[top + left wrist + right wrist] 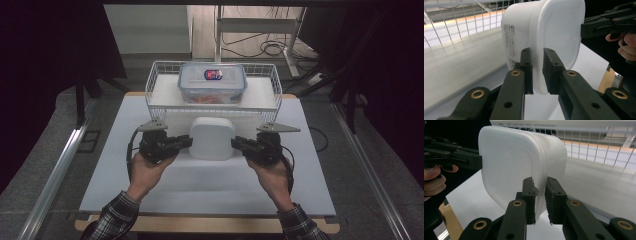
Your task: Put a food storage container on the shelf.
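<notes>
White container (pixel 212 138): lidded, held just above the desk (pixel 310 185) between both grippers, right in front of the wire basket (pixel 161 75).
Left hand-held gripper (pixel 188 142): jaws clamped on the container's left lid rim.
Right hand-held gripper (pixel 236 143): jaws clamped on the right rim, opposite the other.
Wire basket: holds a clear box with a blue-edged lid (pixel 212 82), well behind the white container.
</notes>
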{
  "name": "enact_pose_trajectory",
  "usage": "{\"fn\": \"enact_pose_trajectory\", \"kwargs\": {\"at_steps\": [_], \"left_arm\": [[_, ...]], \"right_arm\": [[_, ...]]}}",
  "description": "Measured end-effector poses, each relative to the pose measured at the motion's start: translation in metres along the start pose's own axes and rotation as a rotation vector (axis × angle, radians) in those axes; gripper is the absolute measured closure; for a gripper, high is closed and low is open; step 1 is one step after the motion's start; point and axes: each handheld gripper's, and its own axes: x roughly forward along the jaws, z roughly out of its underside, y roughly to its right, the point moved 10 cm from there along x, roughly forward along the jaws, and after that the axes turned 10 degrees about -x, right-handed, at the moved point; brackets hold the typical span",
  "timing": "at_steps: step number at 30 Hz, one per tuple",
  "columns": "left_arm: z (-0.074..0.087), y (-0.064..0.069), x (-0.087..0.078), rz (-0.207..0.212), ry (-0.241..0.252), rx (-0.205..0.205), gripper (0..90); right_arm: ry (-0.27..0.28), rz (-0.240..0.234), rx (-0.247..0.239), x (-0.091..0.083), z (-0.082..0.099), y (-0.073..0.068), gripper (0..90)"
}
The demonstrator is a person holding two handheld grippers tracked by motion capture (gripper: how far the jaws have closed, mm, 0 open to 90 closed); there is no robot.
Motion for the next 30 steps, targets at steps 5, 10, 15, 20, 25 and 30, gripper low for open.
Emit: {"fn": "enact_pose_trajectory", "kwargs": {"at_steps": [5,10,15,20,25,30], "left_arm": [[-0.018,0.002,-0.004,0.0,0.016,0.009,79.3],[-0.03,0.002,-0.007,0.002,0.029,0.005,79.3],[-0.041,0.002,-0.01,0.003,0.037,0.006,79.3],[-0.052,0.003,-0.014,0.001,0.045,0.002,79.3],[-0.064,0.004,-0.018,0.0,0.052,0.001,79.3],[-0.076,0.005,-0.022,0.002,0.062,0.002,79.3]], "right_arm": [[0.022,0.006,-0.011,-0.003,-0.018,0.003,78.1],[0.036,0.01,-0.015,-0.005,-0.032,0.006,78.1],[0.045,0.007,-0.016,-0.005,-0.044,0.008,78.1],[0.053,0.003,-0.017,-0.006,-0.055,0.01,78.1],[0.067,-0.001,-0.017,-0.007,-0.069,0.011,78.0],[0.082,-0.002,-0.018,-0.009,-0.082,0.013,78.0]]}}
